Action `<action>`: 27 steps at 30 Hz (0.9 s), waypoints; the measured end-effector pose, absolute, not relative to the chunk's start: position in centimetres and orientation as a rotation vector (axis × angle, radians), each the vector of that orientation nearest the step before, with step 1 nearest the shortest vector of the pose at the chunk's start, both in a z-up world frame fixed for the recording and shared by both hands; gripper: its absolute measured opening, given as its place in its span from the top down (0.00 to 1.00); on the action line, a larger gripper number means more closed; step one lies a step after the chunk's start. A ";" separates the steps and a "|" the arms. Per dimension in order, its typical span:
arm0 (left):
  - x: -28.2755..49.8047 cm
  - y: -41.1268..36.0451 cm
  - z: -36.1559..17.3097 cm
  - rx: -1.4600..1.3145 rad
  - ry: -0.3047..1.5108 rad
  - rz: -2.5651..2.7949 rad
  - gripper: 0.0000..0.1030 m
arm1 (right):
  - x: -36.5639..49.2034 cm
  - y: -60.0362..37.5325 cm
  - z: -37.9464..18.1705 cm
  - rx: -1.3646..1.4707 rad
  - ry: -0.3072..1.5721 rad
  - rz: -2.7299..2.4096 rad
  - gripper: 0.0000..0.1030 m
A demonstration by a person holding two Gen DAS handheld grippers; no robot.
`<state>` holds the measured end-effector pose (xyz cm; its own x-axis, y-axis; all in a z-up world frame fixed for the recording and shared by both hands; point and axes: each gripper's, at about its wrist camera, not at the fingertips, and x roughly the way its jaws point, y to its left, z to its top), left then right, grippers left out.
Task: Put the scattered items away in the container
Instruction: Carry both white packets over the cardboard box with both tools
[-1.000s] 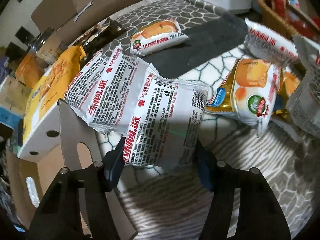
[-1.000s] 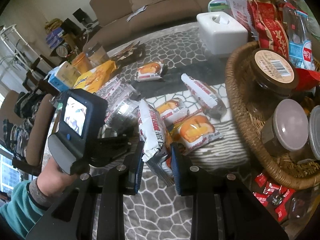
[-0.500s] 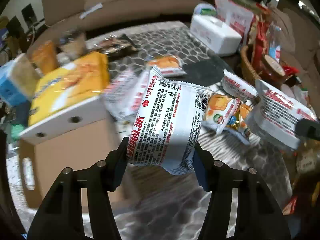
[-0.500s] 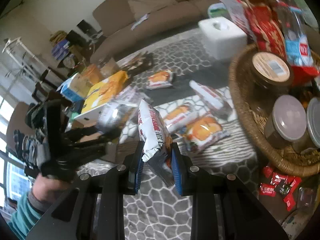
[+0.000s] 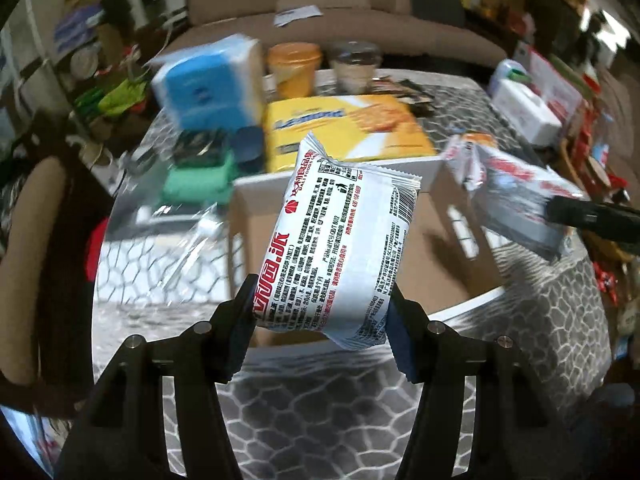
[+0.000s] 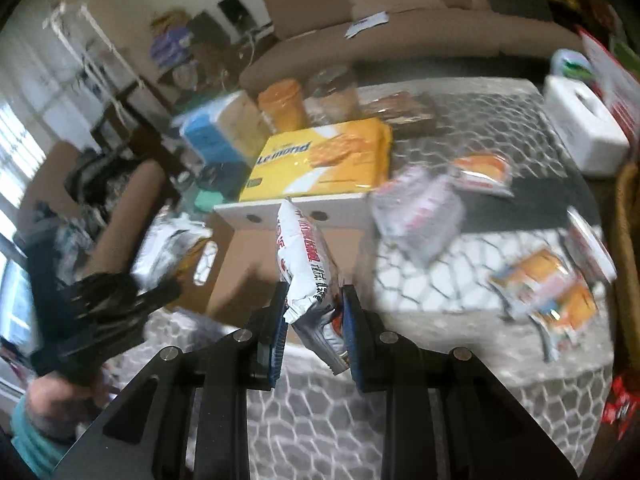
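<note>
Both packets up in the air, box dead ahead

We've got a white snack packet (image 5: pixel 340 248) clamped in the left hand-held gripper (image 5: pixel 322 320) and another packet (image 6: pixel 310 276) pinched edge-on in the right hand-held gripper (image 6: pixel 314 328). The open cardboard box (image 5: pixel 436 248) lies just beyond and below both, the left looking a bit nearer. Motion blur hides the box's inside; its near wall is cut off.

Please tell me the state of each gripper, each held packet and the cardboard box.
left gripper: shut on a packet.
left packet: lifted, held over the box.
right gripper: shut on a packet.
right packet: lifted, edge-on.
cardboard box: open; nothing visible inside.
</note>
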<state>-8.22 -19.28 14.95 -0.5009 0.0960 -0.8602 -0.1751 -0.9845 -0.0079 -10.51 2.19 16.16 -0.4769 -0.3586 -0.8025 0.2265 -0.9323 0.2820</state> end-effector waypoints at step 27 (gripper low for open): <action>-6.6 -28.0 11.2 -1.472 -0.259 2.525 0.46 | -15.5 -12.6 2.9 1.575 1.008 -2.680 0.57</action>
